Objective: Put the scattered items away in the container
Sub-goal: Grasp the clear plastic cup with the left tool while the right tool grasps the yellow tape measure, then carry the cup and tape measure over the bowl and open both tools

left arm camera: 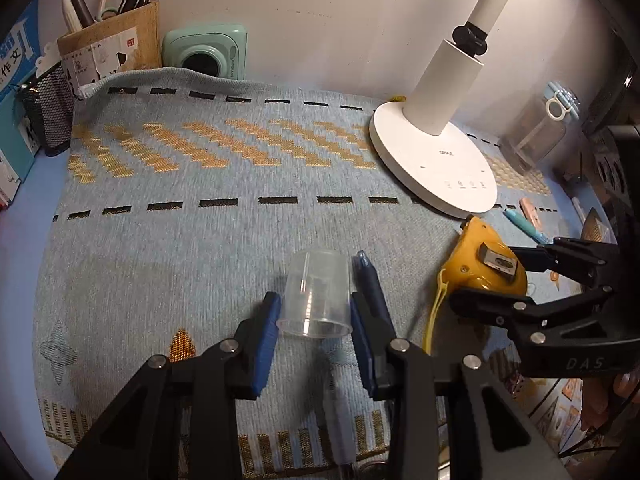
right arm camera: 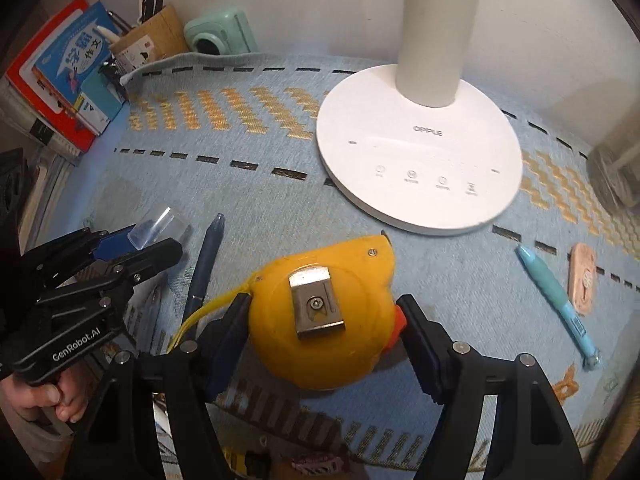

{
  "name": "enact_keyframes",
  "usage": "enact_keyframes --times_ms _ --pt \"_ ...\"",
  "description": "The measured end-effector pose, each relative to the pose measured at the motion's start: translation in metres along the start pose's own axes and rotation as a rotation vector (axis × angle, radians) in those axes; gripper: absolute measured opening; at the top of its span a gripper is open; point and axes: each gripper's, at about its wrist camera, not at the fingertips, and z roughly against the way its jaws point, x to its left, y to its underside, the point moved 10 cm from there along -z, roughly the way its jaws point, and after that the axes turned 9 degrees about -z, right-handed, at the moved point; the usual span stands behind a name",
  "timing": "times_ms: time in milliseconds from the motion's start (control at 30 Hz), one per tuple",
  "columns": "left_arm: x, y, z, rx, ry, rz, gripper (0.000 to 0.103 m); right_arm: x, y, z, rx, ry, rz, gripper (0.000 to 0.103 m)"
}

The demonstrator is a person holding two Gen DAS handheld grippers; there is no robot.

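Observation:
A clear plastic cup (left arm camera: 316,294) lies on its side between the fingers of my left gripper (left arm camera: 314,312), which touch it on both sides; it also shows in the right wrist view (right arm camera: 158,226). A dark blue pen (left arm camera: 370,280) lies just right of it. My right gripper (right arm camera: 322,320) is closed around a yellow tape measure (right arm camera: 320,308) with a metal clip, resting on the cloth. The tape measure also shows in the left wrist view (left arm camera: 480,264). A light blue pen (right arm camera: 556,300) and a pink eraser (right arm camera: 582,278) lie to the right.
A white lamp base (right arm camera: 420,152) stands behind the tape measure. A mint printer (left arm camera: 206,54), a pen holder (left arm camera: 110,46), a mesh cup (left arm camera: 50,112) and books (right arm camera: 64,76) line the back left. A clear lidded jar (left arm camera: 538,132) stands at the back right.

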Motion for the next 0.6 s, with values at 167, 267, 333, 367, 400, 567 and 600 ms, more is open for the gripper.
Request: enact_keyframes --times_ms 167,267,333,367,400,567,600 --pt "-0.014 -0.006 0.019 -0.026 0.019 -0.01 0.031 -0.033 0.013 0.036 -0.036 -0.031 -0.118 0.072" --pt "-0.028 -0.012 0.033 -0.044 0.031 -0.022 0.031 -0.05 0.02 0.056 -0.052 -0.058 -0.192 0.072" --pt "-0.039 -0.015 0.042 -0.055 0.037 -0.035 0.031 -0.055 0.024 0.067 -0.065 -0.072 -0.234 0.072" --pt "-0.045 -0.015 0.046 -0.06 0.039 -0.044 0.031 -0.061 0.026 0.074 -0.075 -0.077 -0.252 0.072" --pt "-0.053 -0.016 0.049 -0.064 0.042 -0.054 0.031 -0.066 0.027 0.081 -0.084 -0.08 -0.266 0.072" --pt "-0.095 -0.021 0.065 -0.082 0.068 -0.099 0.031 -0.09 0.031 0.107 -0.128 -0.092 -0.323 0.072" --pt "-0.105 -0.023 0.067 -0.086 0.073 -0.11 0.031 -0.096 0.033 0.114 -0.136 -0.094 -0.332 0.072"
